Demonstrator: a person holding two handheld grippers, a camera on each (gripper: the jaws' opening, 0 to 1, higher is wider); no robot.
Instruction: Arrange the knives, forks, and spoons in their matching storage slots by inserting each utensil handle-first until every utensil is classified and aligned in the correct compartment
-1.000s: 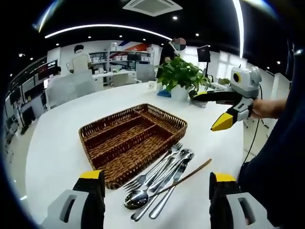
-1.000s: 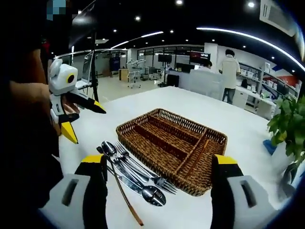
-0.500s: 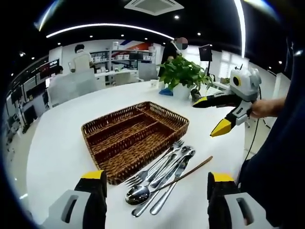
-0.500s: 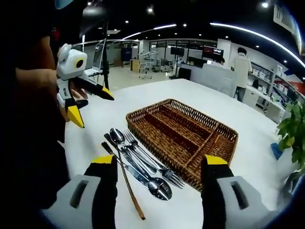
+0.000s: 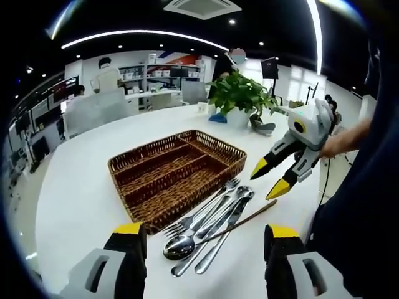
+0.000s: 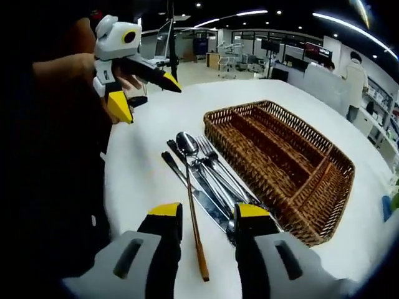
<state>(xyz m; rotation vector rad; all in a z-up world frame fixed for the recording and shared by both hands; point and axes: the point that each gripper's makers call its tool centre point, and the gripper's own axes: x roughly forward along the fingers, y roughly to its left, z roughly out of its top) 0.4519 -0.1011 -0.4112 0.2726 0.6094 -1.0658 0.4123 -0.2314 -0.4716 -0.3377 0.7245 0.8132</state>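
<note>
Hovering above the near edge of the white table (image 5: pixel 75 187), the left gripper (image 5: pixel 206 240) has its yellow-tipped jaws wide apart and holding nothing; in the right gripper view it appears at far left (image 6: pixel 144 93), carried in a person's hand (image 6: pixel 65 65), jaws spread. Right gripper (image 6: pixel 207 218): jaws narrowly apart, nothing between them, poised just above the near end of the utensil pile; in the left gripper view it shows at right (image 5: pixel 269 177), tips pointing down toward the pile. Wooden chopstick (image 6: pixel 194 230): lies on the table, running between the right gripper's jaws. Utensil pile (image 5: pixel 209 218): spoons, forks and knives lying together on the table just beside the basket; one spoon (image 5: pixel 177 246) has its bowl nearest the left gripper, one fork (image 5: pixel 199 215) has its handle toward the basket. Wicker cutlery basket (image 5: pixel 177 174): rectangular, divided into long slots and one cross slot. Potted green plant (image 5: pixel 240 99): beyond the basket, at the table's far side. People stand at counters in the background.
</note>
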